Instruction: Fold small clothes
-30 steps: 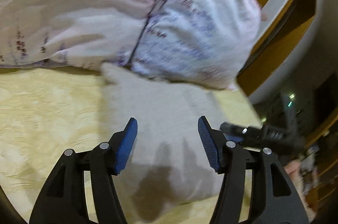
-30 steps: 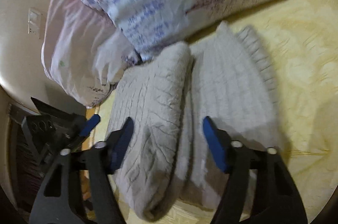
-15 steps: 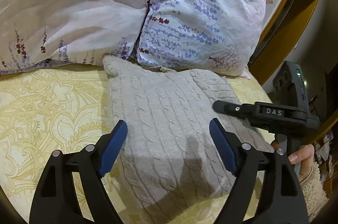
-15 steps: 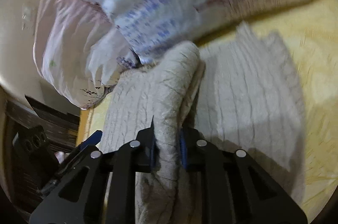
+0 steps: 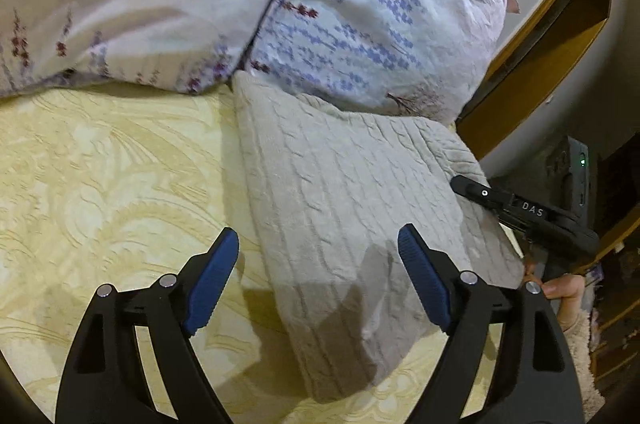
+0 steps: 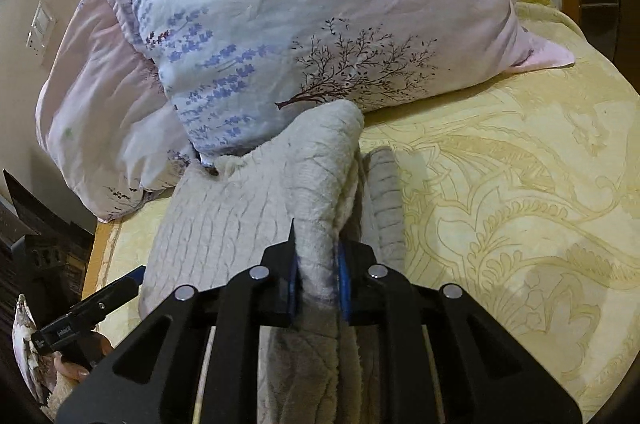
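Your right gripper (image 6: 318,278) clamps a raised fold of the grey knitted sweater (image 5: 352,207), which lies on the yellow bedspread (image 5: 100,183) with its far edge tucked against the floral pillow (image 6: 320,23). Your left gripper (image 5: 320,280) hovers over the sweater's near edge, jaws spread wide.

The left wrist camera looks forward and down along its own fingers, close above the knit garment (image 5: 344,207) on the yellow bedspread (image 5: 100,183), facing the pillows (image 5: 360,23). The right wrist camera sits nearer still, almost against the same garment (image 6: 256,216), facing those pillows (image 6: 320,3) from the opposite side. Both views share garment, bedspread (image 6: 520,183) and pillows; a dark tool at the right view's lower left is probably the left gripper (image 6: 96,308).
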A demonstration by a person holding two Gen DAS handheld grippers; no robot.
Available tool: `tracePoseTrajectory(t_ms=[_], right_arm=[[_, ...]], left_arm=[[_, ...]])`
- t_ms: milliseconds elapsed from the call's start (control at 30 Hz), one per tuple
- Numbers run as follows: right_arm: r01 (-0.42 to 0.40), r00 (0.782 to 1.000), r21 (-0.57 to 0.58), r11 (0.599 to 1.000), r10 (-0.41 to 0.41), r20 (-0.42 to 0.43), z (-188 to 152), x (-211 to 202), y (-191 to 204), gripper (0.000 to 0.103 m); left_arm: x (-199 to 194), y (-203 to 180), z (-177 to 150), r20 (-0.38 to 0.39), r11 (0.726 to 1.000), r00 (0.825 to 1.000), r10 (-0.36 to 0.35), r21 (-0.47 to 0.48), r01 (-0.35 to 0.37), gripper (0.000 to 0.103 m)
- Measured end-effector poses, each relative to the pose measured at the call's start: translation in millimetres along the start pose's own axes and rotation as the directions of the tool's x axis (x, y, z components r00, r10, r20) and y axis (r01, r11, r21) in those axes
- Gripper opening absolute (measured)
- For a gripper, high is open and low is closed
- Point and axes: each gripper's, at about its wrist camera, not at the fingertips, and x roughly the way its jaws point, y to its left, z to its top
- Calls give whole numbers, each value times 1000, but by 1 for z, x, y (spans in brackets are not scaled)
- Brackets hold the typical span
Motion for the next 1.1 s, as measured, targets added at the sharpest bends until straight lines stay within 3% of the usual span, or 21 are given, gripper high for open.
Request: tracePoseTrajectory(t_ms=[167,267,367,433,667,767,800,833,967,1100], right_arm=[[46,999,30,999,-46,10,-7,6,-11,15],[8,1000,81,997,-6,-19,-10,14,-25,18],[-2,1000,94,996,1,14,-12,-7,-29,33],[-39,999,105,994,36,29,-18,-23,-33,52],[-123,992,80,989,125,-12,-61,-57,-38,52],[-135,990,51,989,138,-41,-72,-55,-33,34],[-123,991,34,992,124,-42,-74,-54,-30,20],[-98,995,13,995,98,-34,-76,-55,-27,14],[-31,998,-4,1000,31,59,-77,-74,-29,9],[35,999,56,998,-34,-8,-87,-59,-48,9]], left_arm=[[4,-2,-7,-26,998,998,-52,-23,52,82],[7,0,-13,-45,995,995,-86,-44,84,79],[6,3,-18,-45,993,993,-105,-68,101,77],[3,4,-22,-44,990,992,-119,-80,115,76],[-9,-7,-35,-35,993,993,-110,-35,109,76],[-8,-12,-39,-42,996,995,-90,-14,90,75],[-8,-13,-41,-43,996,995,-85,-11,85,75],[-8,-13,-42,-44,997,996,-81,-11,81,74],[-6,-15,-48,-60,997,995,-81,-14,80,74],[1,-21,-53,-92,997,993,-74,14,75,74]])
